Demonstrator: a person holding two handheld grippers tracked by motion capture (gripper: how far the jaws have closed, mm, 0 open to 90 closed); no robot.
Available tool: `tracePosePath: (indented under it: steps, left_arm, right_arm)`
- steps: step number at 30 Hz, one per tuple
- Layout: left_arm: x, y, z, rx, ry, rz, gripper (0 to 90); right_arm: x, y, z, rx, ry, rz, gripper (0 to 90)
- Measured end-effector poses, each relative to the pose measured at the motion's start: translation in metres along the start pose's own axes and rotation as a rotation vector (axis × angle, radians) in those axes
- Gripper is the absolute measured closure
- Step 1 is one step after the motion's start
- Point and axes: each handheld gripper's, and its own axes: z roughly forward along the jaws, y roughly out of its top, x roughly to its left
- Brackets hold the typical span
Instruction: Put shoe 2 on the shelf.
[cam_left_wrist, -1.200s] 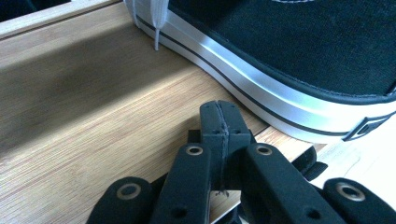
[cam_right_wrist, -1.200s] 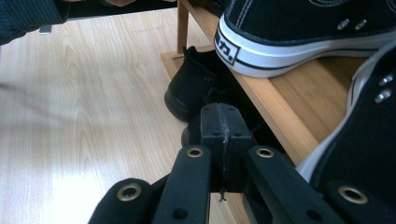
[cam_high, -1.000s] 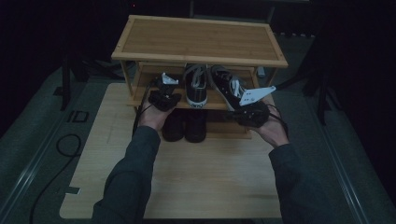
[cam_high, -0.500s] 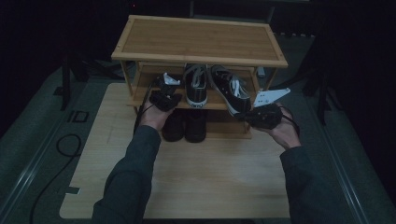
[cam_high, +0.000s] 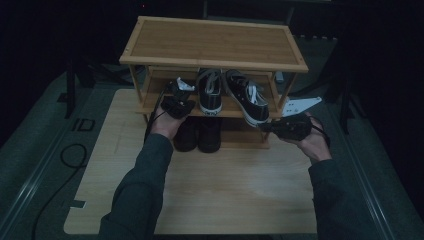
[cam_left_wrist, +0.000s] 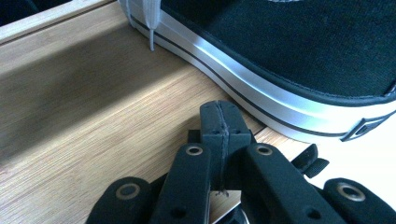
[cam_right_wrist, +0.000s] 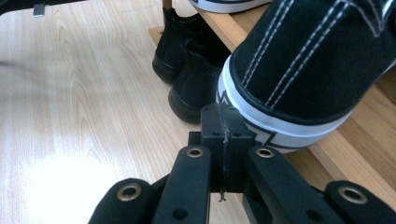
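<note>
Two black sneakers with white soles stand on the middle shelf of a bamboo shoe rack. My left gripper rests low over that shelf, just left of the left sneaker. Its jaws are shut and empty, a short way from the sneaker's white sole. My right gripper is at the rack's front right, shut and empty. Its tips point at the heel of the right sneaker, which overhangs the shelf edge. Contact with the heel cannot be made out.
A pair of plain black shoes sits under the shelf on the pale wooden board. Dark floor surrounds the board, with a cable lying on it at the left. The rack's right front leg stands beside my right gripper.
My right hand and gripper have slid to the right along the rack's front. The left hand has stayed where it was. Both jaws remain shut.
</note>
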Motion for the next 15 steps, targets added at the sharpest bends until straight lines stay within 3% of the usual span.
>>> tracePosePath:
  steps: [8, 15]
  left_arm:
    - [-0.0006, 0.0009, 0.0015, -0.007, -0.004, -0.008, 90.0]
    - [-0.0032, 0.0004, 0.0031, -0.016, -0.002, 0.009, 90.0]
  right_arm:
    - [-0.002, -0.0046, -0.0017, 0.006, -0.008, 0.011, 90.0]
    - [-0.0021, -0.0041, -0.0013, -0.001, -0.004, 0.019, 90.0]
